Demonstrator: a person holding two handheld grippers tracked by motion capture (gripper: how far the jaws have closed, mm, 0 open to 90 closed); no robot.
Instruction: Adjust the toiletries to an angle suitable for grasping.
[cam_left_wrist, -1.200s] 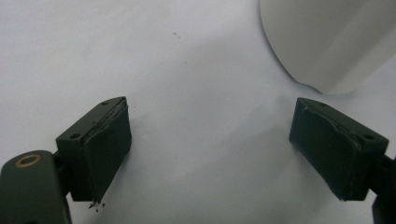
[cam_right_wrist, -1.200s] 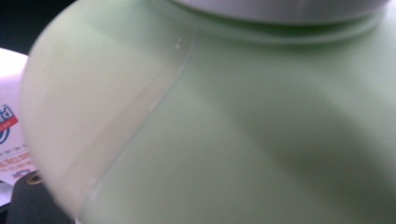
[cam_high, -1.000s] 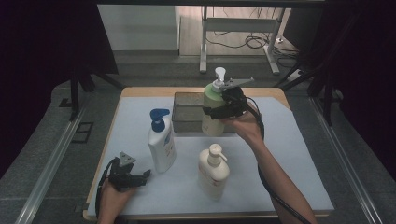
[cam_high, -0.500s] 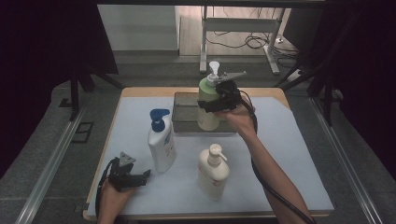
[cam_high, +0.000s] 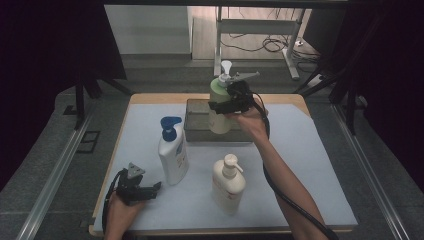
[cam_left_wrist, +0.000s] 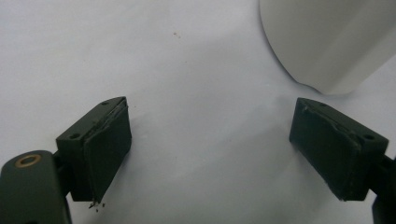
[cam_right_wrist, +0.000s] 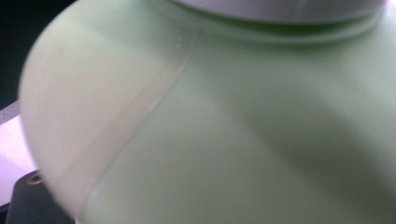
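Starting at the left of the high view, I see my left gripper (cam_high: 150, 190) resting on the pale blue mat (cam_high: 310, 165) near the table's front left corner, exactly where it lay in both earlier frames; its own view shows the two black jaws standing wide apart over bare mat with nothing between them, and a curve of white bottle at the upper right. Just right of it stands the white bottle with the blue pump (cam_high: 173, 152), upright and unmoved, and further right, nearer the front edge, the cream pump bottle (cam_high: 228, 182) also stands where it did. Behind them the dark tray (cam_high: 197, 125) sits at the back middle of the mat. The change is all on my right side: the right gripper (cam_high: 220, 107) is clamped on the green pump bottle (cam_high: 219, 107), jaws spread wide around its body, and it has carried the bottle leftward across the picture since a second ago. The bottle hangs upright in front of the tray's right half, its white pump head (cam_high: 226, 67) showing against the floor beyond the table. The right gripper view is crowded by the bottle's pale green shoulder (cam_right_wrist: 224, 130), pressed close to the lens.
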